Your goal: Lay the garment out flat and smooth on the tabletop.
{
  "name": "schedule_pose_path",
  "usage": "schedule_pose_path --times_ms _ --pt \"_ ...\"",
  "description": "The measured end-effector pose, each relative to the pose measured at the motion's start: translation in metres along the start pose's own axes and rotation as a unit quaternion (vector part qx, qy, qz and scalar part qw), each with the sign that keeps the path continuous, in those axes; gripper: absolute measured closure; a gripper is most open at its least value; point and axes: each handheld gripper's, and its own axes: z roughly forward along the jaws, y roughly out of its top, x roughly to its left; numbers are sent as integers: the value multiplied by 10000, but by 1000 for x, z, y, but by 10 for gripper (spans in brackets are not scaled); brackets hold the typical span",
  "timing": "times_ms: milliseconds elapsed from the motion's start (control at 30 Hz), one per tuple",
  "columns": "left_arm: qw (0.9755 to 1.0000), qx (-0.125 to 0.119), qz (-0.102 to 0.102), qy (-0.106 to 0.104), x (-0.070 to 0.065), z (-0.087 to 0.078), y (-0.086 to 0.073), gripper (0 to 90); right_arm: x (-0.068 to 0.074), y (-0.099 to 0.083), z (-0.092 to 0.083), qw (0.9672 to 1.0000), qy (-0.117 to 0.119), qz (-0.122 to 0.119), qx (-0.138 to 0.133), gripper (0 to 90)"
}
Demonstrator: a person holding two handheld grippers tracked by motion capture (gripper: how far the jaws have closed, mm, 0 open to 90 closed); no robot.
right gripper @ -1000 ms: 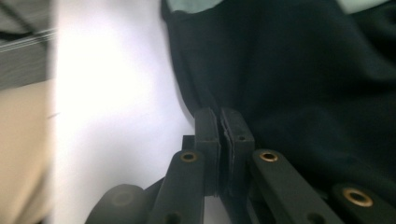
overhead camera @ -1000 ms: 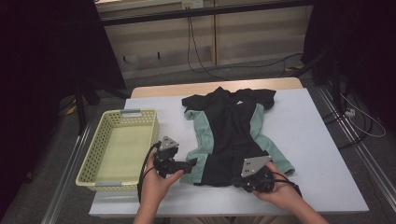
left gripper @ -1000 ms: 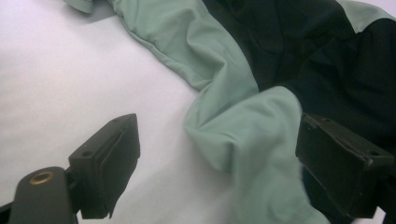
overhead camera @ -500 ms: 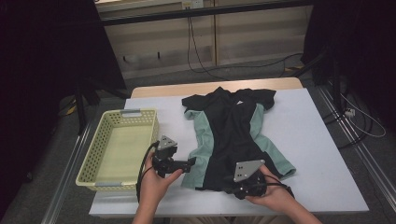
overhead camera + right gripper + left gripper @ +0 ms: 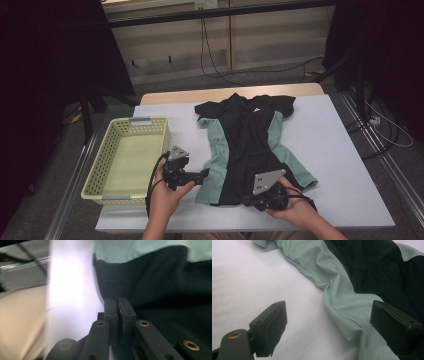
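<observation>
Overhead, yellow basket [image 5: 125,160] beside garment [image 5: 250,145], right tool [image 5: 120,307] closed.

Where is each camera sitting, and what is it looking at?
High view: above the table's near edge, looking forward and down; both hands hold a hand-held gripper, left and right.
Left gripper view: on that gripper, open jaws beside the dress.
Right gripper view: jaws shut at the dress's black hem.
All share the dress.
</observation>
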Motion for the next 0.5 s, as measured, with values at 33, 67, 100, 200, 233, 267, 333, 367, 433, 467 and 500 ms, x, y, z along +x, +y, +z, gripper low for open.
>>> schedule_pose_path --times_ms 33,67,100,200,233,267,333,367,433,467,500 --pt "10000 6 -14 -21 0 0 0 143 3 -1 -2 9999 156 -31 65 872" --pt "10000 10 28 -5 0 0 1 143 6 -2 -4 9995 259 -111 106 868" --pt "10000 6 30 -9 -1 1 1 143 8 -3 -5 9994 260 -181 100 854" --pt "10000 6 25 -4 -1 1 1 143 13 -1 -4 9995 22 -292 -132 657" --pt "10000 -4 8 -5 -1 1 1 143 14 2 -2 9992 -53 -326 -221 621" --pt "10000 -16 -12 -8 -2 1 1 143 15 4 0 9991 -54 -339 -252 609" --pt "10000 -17 -6 -14 -2 1 1 143 15 8 8 9991 -123 -340 -209 606" --pt "10000 -12 2 -10 -2 1 1 143 15 8 12 9991 -131 -380 -100 608" --pt "10000 -16 -3 0 -2 2 0 145 13 8 14 9991 -147 -373 -127 698" --pt "10000 -5 -12 13 -1 2 0 147 12 8 14 9989 -206 -389 -132 760" --pt "10000 -3 -24 27 -1 2 0 150 11 7 14 9989 -249 -369 -149 792"
